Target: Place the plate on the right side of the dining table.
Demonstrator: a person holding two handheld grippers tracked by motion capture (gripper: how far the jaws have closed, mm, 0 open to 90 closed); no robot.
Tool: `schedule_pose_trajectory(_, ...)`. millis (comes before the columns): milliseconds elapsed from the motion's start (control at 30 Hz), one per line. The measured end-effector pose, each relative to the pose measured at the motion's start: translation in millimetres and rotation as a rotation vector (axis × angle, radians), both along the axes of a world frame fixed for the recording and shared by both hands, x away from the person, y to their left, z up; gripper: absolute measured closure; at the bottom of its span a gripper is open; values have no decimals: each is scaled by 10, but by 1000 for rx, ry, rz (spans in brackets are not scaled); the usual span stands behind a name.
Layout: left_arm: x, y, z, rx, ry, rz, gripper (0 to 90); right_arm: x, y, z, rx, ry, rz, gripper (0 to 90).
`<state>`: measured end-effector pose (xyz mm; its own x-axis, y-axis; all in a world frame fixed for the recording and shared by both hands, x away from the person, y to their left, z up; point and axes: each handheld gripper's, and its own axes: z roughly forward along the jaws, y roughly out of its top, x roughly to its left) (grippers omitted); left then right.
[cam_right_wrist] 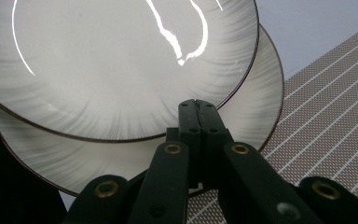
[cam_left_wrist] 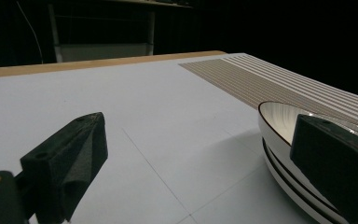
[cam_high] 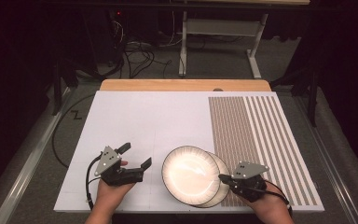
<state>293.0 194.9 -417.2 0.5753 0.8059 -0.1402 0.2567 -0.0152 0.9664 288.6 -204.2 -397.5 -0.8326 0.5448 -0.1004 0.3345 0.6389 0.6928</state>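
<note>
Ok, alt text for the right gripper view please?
The right tool, jaws shut together, points at the rim of two stacked white plates with thin dark edges. The top plate sits off-centre on the lower plate, beside a striped mat.

Overhead view, two close claw views

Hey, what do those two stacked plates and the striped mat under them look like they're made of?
The top plate and the lower plate look like glazed ceramic: glossy white, sharp light glints, thin dark rims, faint grey radial streaks. The striped mat looks like matte woven fabric or printed sheet with brown and white lines; which one is unclear.
</note>
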Motion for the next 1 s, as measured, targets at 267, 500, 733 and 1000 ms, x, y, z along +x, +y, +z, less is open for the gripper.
schedule_pose_trajectory(267, 0, 8, 3, -5, 2, 1, 48, -12, 82, -21, -5, -1, 12, 900)
schedule_pose_trajectory(500, -2, 15, 13, -20, 14, -1, 49, -9, 158, -39, -14, -1, 23, 900)
schedule_pose_trajectory(733, -8, 24, 31, -19, 27, 4, 51, -11, 159, -43, -9, -2, 21, 900)
schedule_pose_trajectory(1000, 5, 58, 118, -31, 97, 20, 50, -6, 155, -49, -3, -9, 23, 900)
